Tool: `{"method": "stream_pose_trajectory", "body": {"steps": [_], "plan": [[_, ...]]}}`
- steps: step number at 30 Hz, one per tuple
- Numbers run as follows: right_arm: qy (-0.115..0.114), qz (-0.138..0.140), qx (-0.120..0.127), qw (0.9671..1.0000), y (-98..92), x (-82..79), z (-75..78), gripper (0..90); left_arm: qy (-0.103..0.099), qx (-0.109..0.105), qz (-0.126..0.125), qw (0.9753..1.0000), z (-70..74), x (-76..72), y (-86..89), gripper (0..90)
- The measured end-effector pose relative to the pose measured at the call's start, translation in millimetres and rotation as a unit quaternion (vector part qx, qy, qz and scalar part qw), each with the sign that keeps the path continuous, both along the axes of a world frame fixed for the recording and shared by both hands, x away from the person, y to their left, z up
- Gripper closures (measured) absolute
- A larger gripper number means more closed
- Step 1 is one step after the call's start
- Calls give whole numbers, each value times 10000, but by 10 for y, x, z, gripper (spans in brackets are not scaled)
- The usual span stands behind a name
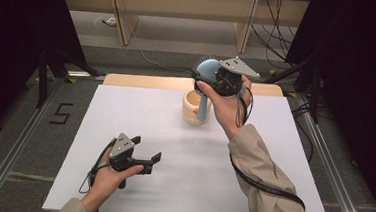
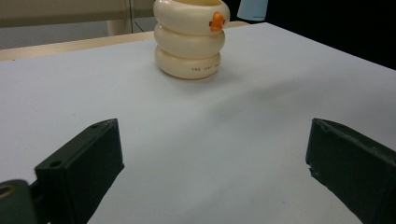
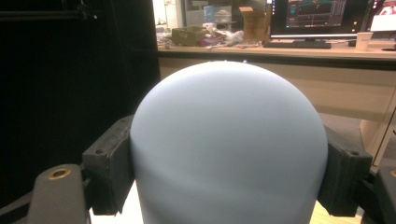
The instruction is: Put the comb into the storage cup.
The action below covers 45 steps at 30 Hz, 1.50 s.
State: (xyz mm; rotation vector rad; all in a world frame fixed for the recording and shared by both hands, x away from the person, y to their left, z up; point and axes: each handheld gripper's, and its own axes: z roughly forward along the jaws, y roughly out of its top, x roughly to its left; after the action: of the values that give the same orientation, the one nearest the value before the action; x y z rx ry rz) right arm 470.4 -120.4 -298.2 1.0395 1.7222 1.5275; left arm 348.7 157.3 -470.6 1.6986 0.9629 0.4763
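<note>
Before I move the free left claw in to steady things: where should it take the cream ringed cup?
Take the cream cup from its side, across a groove between two rings, coming low over the table. The brush standing in its mouth likely rules out a top grip.

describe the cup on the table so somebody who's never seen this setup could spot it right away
Start at the white table and look to its far edge, just left of the raised right gripper. The cup stands there upright, cream coloured, shaped like three stacked rings. A small orange mark near its rim and the handle of the blue brush over it set it apart.
</note>
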Motion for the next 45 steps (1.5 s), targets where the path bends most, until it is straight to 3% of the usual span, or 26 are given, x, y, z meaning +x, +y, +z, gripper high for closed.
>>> {"method": "stream_pose_trajectory", "body": {"steps": [45], "plan": [[-409,-153,164,9989,50,155,135,212,-29,-30,-18,10000,9,7,-5,34]]}}
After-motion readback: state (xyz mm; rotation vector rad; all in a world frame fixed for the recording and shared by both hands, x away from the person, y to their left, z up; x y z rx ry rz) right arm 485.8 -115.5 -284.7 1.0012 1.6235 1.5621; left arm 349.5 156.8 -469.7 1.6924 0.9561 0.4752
